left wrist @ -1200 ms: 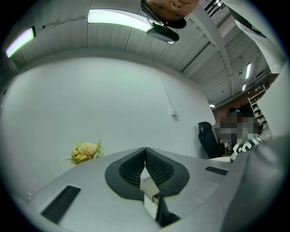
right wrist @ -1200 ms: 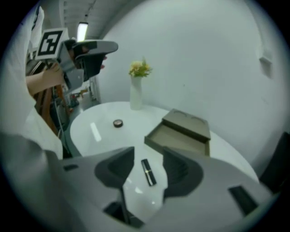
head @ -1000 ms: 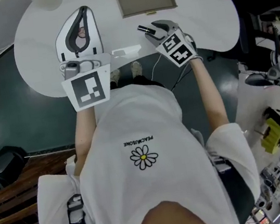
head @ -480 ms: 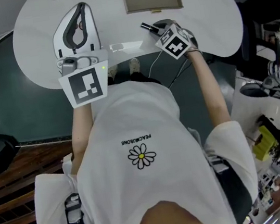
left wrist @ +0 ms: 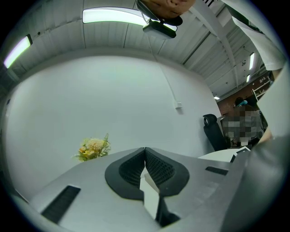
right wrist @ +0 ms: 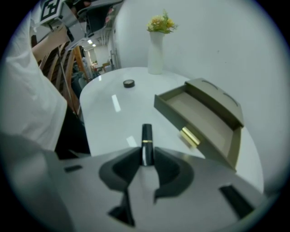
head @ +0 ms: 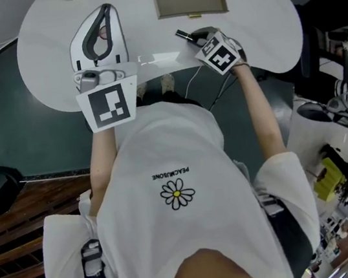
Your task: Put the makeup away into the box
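Note:
A black lipstick (right wrist: 146,136) with a thin gold band lies on the white round table (head: 259,17); in the head view the lipstick (head: 182,35) pokes out past my right gripper (head: 200,34). My right gripper (right wrist: 146,156) points steeply down, its jaws closing with the lipstick's near end between the pads, which touch it on both sides. The open olive box (right wrist: 204,113) stands just beyond, a gold piece (right wrist: 190,137) at its front edge. At the table's left, the left gripper (head: 101,10) is held level, its jaws shut on nothing (left wrist: 145,152).
A white vase with yellow flowers (right wrist: 156,54) stands at the table's far side, and a small black round item (right wrist: 129,83) lies near it. The table's near edge runs close to my body. A chair and shelves stand off to the right.
My right gripper has sunk to the table and its jaws have narrowed around the lipstick. The left gripper has hardly moved.

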Action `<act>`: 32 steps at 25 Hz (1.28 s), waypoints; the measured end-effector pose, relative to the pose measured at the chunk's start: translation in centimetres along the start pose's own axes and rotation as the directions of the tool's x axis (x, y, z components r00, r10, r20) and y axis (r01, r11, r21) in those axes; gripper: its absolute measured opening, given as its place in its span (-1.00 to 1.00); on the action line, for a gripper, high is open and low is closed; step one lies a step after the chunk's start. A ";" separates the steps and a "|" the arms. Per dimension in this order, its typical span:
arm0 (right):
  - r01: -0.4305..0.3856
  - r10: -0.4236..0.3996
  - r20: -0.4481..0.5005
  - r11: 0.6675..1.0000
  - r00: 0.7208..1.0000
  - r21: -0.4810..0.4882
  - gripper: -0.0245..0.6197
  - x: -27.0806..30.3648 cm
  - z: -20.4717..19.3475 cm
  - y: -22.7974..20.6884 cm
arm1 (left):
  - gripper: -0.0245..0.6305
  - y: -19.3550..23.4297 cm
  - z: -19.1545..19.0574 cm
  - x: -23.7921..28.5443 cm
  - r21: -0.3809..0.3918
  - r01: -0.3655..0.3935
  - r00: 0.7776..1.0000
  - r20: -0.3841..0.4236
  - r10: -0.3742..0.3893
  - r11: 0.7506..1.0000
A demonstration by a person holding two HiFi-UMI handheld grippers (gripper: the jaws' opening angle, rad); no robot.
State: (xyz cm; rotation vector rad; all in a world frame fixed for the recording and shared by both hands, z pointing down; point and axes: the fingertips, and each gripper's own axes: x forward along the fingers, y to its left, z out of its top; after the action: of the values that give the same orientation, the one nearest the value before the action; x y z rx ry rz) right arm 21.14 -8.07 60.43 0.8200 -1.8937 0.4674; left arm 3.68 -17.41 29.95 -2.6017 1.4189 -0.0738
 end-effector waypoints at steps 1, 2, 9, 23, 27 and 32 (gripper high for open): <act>0.007 -0.007 0.017 1.000 1.000 0.004 -0.57 -0.3 0.3 0.0 | -0.86 0.0 0.0 0.0 -0.001 0.001 1.000 0.000 -0.001 1.000; 0.014 -0.015 0.039 1.000 0.999 0.013 -0.57 -0.7 0.8 -0.1 | -0.86 -0.1 0.0 0.1 -0.001 0.002 1.000 0.000 -0.002 1.000; 0.083 -0.133 0.259 0.977 0.957 0.195 -0.59 -5.1 4.9 -0.2 | -0.86 -0.8 0.2 0.5 0.005 0.015 1.000 0.004 -0.015 1.000; 0.149 -0.218 0.319 0.962 0.922 0.227 -0.62 -8.1 5.6 1.3 | -0.86 -0.8 0.1 0.5 0.007 0.002 1.000 0.008 -0.002 1.000; 0.157 -0.216 0.326 0.968 0.921 0.198 -0.62 -8.6 6.1 1.0 | -0.86 -1.0 -0.1 0.7 0.003 -0.004 1.000 0.005 0.004 1.000; 0.177 -0.231 0.340 0.967 0.911 0.182 -0.62 -8.8 8.4 -0.3 | -0.86 -0.1 -0.3 0.3 -0.001 -0.028 1.000 0.000 0.028 1.000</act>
State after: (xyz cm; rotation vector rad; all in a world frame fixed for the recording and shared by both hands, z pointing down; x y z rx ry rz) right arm 18.57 -10.58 48.81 1.2605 -2.0915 0.3459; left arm 3.84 -17.64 30.27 -2.5819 1.4560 -0.0694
